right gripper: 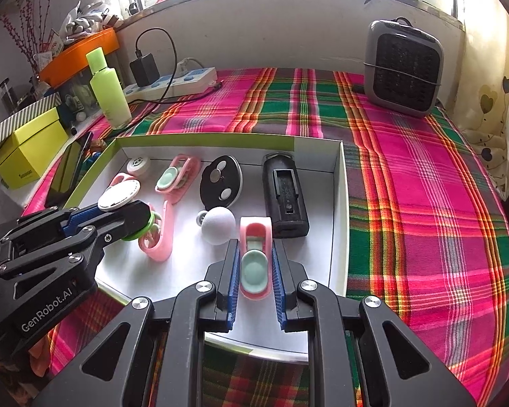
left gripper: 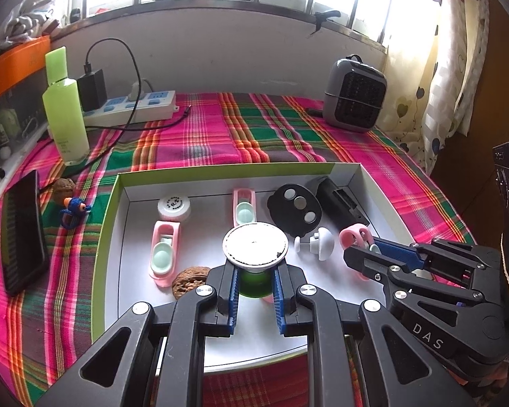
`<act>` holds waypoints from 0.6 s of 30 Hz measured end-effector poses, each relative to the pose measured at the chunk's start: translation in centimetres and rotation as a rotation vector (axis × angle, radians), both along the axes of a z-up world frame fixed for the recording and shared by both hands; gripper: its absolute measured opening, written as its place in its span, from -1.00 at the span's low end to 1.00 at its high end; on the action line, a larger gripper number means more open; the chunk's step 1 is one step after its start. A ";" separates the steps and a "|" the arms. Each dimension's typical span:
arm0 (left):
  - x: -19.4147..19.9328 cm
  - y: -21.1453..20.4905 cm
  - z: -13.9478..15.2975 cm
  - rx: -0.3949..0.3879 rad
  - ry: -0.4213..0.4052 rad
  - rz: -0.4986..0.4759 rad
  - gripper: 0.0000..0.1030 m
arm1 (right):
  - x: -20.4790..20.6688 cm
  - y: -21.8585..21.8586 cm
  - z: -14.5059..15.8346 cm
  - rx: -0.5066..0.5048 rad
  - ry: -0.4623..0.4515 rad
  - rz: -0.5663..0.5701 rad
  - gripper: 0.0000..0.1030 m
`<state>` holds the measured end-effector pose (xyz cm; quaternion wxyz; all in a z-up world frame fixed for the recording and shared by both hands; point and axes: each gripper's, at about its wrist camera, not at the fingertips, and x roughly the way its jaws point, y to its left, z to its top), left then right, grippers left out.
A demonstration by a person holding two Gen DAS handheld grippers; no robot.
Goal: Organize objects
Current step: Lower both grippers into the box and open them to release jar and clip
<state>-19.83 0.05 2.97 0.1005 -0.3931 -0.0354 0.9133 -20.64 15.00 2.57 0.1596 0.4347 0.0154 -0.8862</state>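
A shallow white box with a green rim (left gripper: 220,169) lies on the plaid cloth. My left gripper (left gripper: 254,291) is shut on a small green jar with a round white lid (left gripper: 254,247), held just above the box floor. In the right wrist view the same jar (right gripper: 118,195) shows at the left in the left gripper (right gripper: 135,217). My right gripper (right gripper: 254,271) is shut on a pink clip with a mint pad (right gripper: 254,264) over the box's near right part. The left wrist view shows the right gripper (left gripper: 356,254) coming in from the right.
The box also holds two more pink clips (left gripper: 166,252) (left gripper: 244,208), a small white tub (left gripper: 174,207), a black oval disc piece (left gripper: 295,212), a black device (left gripper: 339,203), a white knob (left gripper: 319,244) and a walnut (left gripper: 190,279). Outside stand a green bottle (left gripper: 66,101), power strip (left gripper: 135,105), heater (left gripper: 354,98), phone (left gripper: 23,234), blue toy (left gripper: 74,210).
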 end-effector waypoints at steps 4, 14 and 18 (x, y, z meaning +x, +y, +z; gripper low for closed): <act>0.1 -0.1 0.0 -0.008 0.003 0.005 -0.70 | 0.0 -0.3 0.0 0.006 0.003 0.011 -0.64; 0.1 -0.9 -0.2 -0.015 -0.001 0.025 -0.70 | -0.1 -0.7 -0.2 0.043 0.016 0.014 -0.64; 0.0 -0.9 -0.5 -0.011 -0.020 0.025 -0.70 | -0.1 -0.8 -0.3 0.048 0.017 0.014 -0.64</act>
